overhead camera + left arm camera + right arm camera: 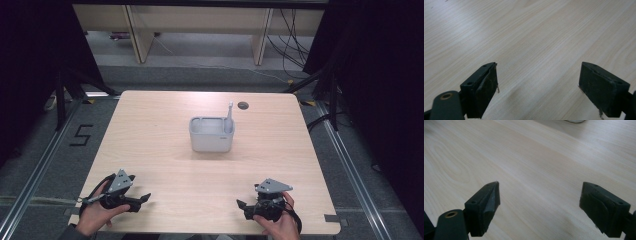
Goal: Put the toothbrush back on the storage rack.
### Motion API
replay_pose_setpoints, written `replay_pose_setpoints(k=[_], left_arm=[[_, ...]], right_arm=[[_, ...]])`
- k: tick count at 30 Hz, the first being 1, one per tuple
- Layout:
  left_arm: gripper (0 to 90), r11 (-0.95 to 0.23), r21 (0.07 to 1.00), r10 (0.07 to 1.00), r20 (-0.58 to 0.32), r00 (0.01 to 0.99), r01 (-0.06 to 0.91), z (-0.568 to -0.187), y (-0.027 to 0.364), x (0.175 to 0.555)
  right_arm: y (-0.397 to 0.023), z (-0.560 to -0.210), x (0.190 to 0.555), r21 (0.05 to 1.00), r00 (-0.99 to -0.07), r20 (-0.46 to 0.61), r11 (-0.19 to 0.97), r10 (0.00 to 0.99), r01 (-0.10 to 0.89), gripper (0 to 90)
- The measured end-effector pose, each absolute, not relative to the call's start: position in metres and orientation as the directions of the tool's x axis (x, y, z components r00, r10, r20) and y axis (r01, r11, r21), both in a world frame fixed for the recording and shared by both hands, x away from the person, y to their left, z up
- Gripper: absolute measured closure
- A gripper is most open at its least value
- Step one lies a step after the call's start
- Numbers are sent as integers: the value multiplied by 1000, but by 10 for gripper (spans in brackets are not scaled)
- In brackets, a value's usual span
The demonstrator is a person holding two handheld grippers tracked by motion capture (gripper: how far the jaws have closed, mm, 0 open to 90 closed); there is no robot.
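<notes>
Wooden desk [165, 145] carries a grey tub [211, 134] at centre; our left gripper [141, 200] at seven o'clock and right gripper [242, 205] at five rest with fingers apart.

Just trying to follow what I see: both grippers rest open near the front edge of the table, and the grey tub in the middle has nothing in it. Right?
Not quite. The high view shows a thin grey handle sticking up from the grey tub at its right rear corner, so something is in it. The rest holds: the left gripper and right gripper sit open near the table's front edge.
</notes>
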State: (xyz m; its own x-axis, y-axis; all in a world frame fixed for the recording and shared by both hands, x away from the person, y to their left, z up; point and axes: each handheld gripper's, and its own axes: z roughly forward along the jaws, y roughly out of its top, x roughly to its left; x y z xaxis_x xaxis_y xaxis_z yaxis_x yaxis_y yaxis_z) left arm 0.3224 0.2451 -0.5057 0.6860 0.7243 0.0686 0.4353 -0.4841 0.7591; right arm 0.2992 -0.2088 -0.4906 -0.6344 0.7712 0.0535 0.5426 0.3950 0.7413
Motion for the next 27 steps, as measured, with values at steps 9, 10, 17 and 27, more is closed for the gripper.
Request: replay_pose_setpoints(k=[9, 10, 17, 27], left_arm=[[150, -483, 759, 724, 65, 686, 438, -506, 245, 322], [150, -482, 759, 725, 64, 686, 439, -506, 245, 322], [150, -493, 751, 723, 73, 687, 439, -506, 246, 323], [150, -483, 756, 725, 62, 686, 442, -507, 246, 322]], right_arm=[[-210, -491, 294, 739, -631, 52, 395, 774, 546, 171], [-210, -491, 294, 734, -636, 68, 394, 769, 554, 172], [-212, -491, 291, 731, -639, 58, 403, 767, 551, 171], [-212, -492, 287, 721, -618, 79, 383, 782, 577, 168]])
